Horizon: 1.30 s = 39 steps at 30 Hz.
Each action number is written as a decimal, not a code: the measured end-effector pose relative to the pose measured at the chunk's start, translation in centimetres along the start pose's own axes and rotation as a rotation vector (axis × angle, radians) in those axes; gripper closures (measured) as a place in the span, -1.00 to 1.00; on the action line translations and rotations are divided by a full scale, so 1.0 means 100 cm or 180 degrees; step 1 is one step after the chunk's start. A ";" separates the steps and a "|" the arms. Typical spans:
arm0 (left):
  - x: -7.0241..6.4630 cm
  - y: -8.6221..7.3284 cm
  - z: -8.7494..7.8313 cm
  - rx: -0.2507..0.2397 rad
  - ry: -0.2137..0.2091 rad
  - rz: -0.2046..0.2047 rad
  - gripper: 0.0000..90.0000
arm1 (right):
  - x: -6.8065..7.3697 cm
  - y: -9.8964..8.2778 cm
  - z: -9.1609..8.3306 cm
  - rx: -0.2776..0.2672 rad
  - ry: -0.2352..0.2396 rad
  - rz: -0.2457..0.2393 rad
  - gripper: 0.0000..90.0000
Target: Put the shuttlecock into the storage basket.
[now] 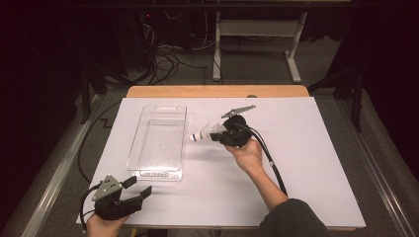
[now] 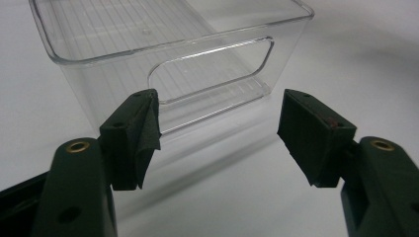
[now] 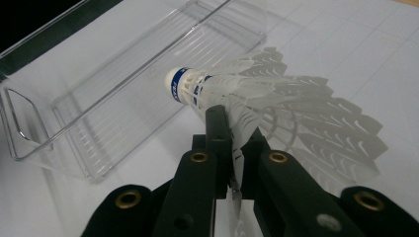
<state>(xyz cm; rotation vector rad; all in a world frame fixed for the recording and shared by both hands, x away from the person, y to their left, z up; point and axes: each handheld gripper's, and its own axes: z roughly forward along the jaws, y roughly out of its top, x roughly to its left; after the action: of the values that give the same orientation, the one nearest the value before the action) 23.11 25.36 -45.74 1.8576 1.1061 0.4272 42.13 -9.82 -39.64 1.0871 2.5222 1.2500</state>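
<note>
A white shuttlecock (image 1: pixel 202 135) with a blue band on its cork hangs just right of the clear plastic bin (image 1: pixel 159 140), cork pointing toward the bin. My right gripper (image 1: pixel 220 134) is shut on its feather skirt; in the right gripper view the jaws pinch the shuttlecock (image 3: pixel 232 94) by one side of the skirt, above the white sheet, with the bin (image 3: pixel 99 94) beyond it. My left gripper (image 1: pixel 136 187) rests at the table's near left corner, open, nothing between its jaws. In the left gripper view it faces the bin's near end wall (image 2: pixel 207 69) with its handle cutout.
A white sheet (image 1: pixel 306 148) covers the wooden table (image 1: pixel 217 91). The bin holds nothing. The right gripper's black cable (image 1: pixel 271 163) trails along the forearm. Beyond the table are a desk frame (image 1: pixel 257 39) and floor cables (image 1: pixel 163 59).
</note>
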 end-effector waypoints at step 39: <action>0.000 -0.001 0.000 0.0010 -0.0031 0.0003 -0.26 | 0.019 0.040 0.008 -0.0004 0.0047 -0.0191 0.98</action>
<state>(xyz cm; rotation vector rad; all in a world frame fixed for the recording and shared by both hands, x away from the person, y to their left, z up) 23.11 25.41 -45.79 1.8612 1.0999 0.4169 43.25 -6.51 -36.87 0.9979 2.5445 1.2484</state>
